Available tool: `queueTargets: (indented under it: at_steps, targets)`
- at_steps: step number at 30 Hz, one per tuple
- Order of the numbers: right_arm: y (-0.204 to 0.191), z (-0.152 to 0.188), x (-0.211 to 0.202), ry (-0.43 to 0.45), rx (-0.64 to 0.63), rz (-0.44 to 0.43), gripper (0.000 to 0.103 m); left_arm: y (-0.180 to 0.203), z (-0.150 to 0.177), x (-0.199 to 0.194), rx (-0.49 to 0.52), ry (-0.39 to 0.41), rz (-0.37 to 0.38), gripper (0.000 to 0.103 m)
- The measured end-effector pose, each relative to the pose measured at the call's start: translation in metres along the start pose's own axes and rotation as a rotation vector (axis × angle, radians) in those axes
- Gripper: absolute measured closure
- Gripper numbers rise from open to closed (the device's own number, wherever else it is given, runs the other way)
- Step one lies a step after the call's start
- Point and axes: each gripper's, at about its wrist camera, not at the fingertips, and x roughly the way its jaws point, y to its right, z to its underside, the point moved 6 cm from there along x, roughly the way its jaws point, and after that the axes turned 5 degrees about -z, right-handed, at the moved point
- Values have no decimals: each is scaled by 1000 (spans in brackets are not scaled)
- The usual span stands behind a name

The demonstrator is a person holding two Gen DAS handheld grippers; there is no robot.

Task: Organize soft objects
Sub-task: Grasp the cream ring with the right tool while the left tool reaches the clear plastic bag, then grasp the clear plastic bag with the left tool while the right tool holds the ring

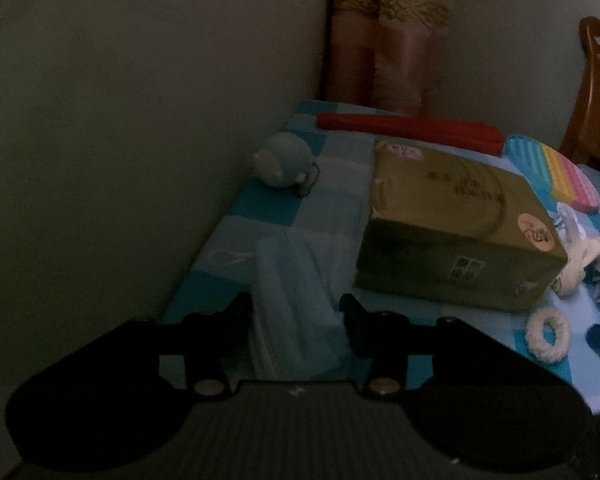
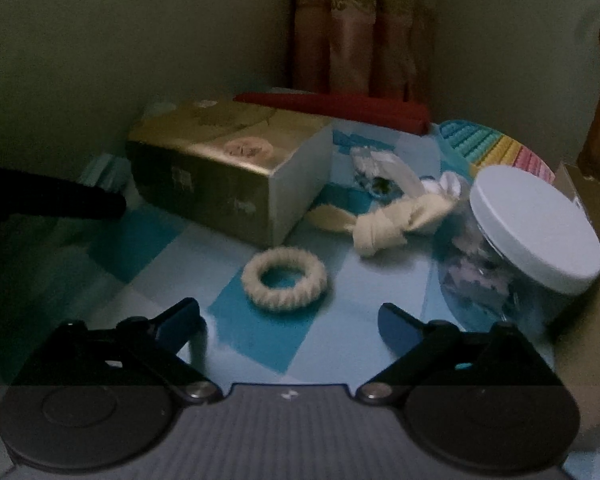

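Observation:
A pale blue face mask point(image 1: 296, 300) lies bunched on the blue checked tablecloth point(image 1: 300, 200) beside the wall. My left gripper point(image 1: 294, 306) is shut on it, with both black fingers pressing its sides. A cream knitted scrunchie point(image 2: 284, 280) lies flat on the cloth just beyond my right gripper point(image 2: 290, 320). That gripper is open, with only cloth between its fingers. The scrunchie point(image 1: 548, 338) also shows at the right of the left wrist view. A cream knotted headband point(image 2: 396, 220) lies behind it.
A gold tissue box point(image 1: 452, 224) stands mid-table, with a red bar point(image 1: 412, 130) behind it. A small teal plush point(image 1: 286, 160) sits by the wall. A rainbow bubble pad point(image 2: 496, 148), a white-lidded jar point(image 2: 528, 232) and a cardboard box point(image 2: 596, 280) crowd the right side.

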Motion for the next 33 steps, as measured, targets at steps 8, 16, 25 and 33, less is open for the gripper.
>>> queueTargets:
  at_steps: [8,16,25,33]
  targets:
    - [0,-15,11,31,0,5,33,0,1,-1,5,5,-1,56]
    - [1,-16,8,37,-9,9,58,0,2,-3,9,2,5,59]
    - [0,-9,-14,38,-2,-4,60,3,6,-20,37,4,25,65]
    - [0,1,-39,40,-1,-4,60,8,12,-41,74,4,47,66]
